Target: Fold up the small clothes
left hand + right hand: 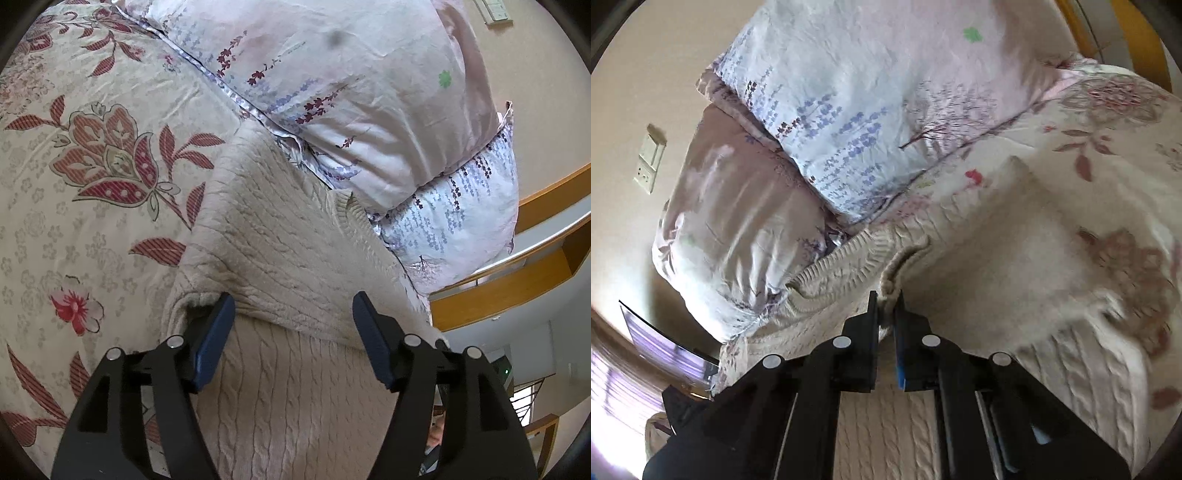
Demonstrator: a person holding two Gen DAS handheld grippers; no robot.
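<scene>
1. A cream cable-knit sweater [280,236] is spread on the bed [74,192], its far edge against the pillows [369,110].
2. The left hand-held gripper [293,317] is seen with jaws wide apart, straddling a folded edge of the sweater; nothing is pinched.
3. The right hand-held gripper [886,306] is clamped tight on a raised ridge of knit at the sweater's edge.
4. The sweater's long axis is judged to run away from both grippers towards the pillows, so the held edge would be carried across it.

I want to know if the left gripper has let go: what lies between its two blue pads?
In the left wrist view, the folded edge of the cream cable-knit sweater lies between the left gripper's open pads; neither presses it.
</scene>
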